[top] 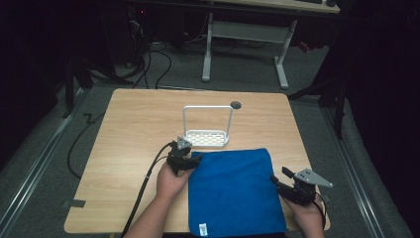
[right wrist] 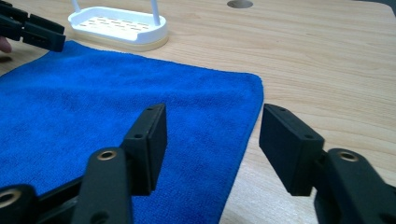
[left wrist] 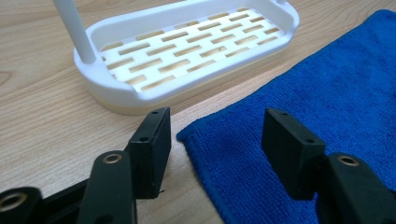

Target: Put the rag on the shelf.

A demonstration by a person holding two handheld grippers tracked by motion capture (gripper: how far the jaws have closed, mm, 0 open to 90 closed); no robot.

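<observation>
1. No readable text, brand, no. or sign in any view.
2. Blue cloth (top: 233, 191): small white tag (top: 202, 229) at its near edge, high view. There are dark marks on it, but too small and blurred to read.
3. White slotted tray (left wrist: 187, 46): plain, no lettering in the left gripper view or the right gripper view.
4. Desk (top: 133, 129): bare wood grain, no labels or stickers w/ legible print.
</observation>
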